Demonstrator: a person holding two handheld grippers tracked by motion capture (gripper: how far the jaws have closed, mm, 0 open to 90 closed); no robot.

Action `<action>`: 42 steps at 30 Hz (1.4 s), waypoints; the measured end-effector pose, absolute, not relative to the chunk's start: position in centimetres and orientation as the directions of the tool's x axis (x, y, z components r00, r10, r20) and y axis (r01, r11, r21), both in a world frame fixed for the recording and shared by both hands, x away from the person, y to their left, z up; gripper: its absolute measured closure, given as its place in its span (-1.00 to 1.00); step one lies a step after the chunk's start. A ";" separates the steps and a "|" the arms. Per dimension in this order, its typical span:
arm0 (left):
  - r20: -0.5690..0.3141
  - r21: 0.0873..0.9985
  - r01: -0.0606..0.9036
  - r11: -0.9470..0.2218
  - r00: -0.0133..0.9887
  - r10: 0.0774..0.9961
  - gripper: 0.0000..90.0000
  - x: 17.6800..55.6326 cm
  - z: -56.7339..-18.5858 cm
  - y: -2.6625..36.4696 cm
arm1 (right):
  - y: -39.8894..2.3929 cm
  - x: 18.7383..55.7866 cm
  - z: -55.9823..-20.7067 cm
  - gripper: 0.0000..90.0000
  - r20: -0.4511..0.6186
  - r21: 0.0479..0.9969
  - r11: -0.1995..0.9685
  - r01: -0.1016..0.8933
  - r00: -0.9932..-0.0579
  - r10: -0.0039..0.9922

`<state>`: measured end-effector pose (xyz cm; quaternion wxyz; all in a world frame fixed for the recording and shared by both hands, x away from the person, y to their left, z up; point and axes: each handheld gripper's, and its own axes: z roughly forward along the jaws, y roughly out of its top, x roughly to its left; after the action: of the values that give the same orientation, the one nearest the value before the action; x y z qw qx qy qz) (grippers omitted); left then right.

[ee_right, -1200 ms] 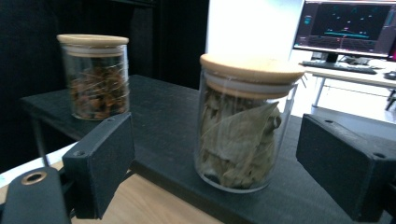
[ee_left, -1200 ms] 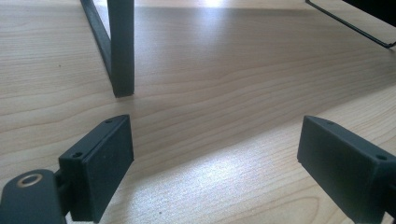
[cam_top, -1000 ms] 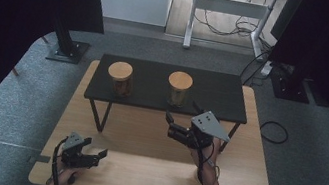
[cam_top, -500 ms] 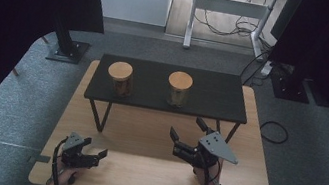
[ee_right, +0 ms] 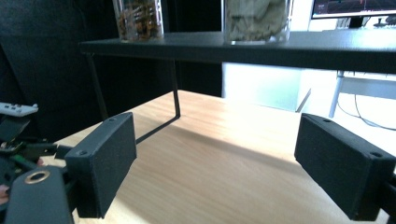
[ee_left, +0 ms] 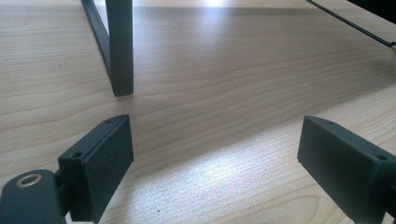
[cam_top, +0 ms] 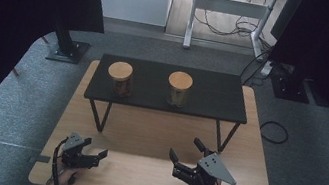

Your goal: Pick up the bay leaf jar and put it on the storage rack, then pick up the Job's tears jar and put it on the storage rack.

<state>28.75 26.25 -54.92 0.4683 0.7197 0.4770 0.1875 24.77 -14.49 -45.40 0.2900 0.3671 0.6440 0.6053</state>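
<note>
Two glass jars with wooden lids stand on a low black shelf (cam_top: pixel 212 100). The left jar (cam_top: pixel 119 78) holds something brown; the right jar (cam_top: pixel 179 88) holds something paler. Near the wooden table's front edge, my left gripper (cam_top: pixel 96 149) rests open with nothing between its jaws. My right gripper (cam_top: pixel 186 150) hovers low at the front right, also open and empty; its jaws have just been closing a little. In the right gripper view both jars (ee_right: pixel 139 18) (ee_right: pixel 256 14) sit above on the shelf, beyond my open jaws.
The shelf stands on thin black legs (ee_left: pixel 119 46) on the wooden table (cam_top: pixel 146 130). Grey carpet surrounds the table, with black curtains on both sides. A white desk frame and cables (cam_top: pixel 226 11) are behind.
My right gripper has sunk and drawn back from the shelf towards the table's front edge. The left gripper has stayed where it was.
</note>
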 end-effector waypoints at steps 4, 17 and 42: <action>-0.174 0.853 0.511 -0.108 0.475 0.863 -0.78 28.7 -54.9 26.2 | -14.6 24.1 -46.1 -0.72 0.071 0.991 0.005 0.132 -0.566 0.821; -0.172 0.855 0.508 -0.107 0.472 0.865 -0.78 28.7 -54.9 26.2 | -14.1 22.7 -48.0 -0.72 0.060 0.982 0.055 0.180 -0.578 0.814; -0.168 0.854 0.508 -0.114 0.476 0.863 -0.79 28.7 -54.9 26.1 | -17.0 22.0 -48.7 -0.71 0.091 0.980 0.023 0.195 -0.553 0.829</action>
<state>28.69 26.12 -54.92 0.4662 0.7217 0.4749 0.1906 21.97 -16.99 -48.69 0.2719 0.3870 0.6614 0.5820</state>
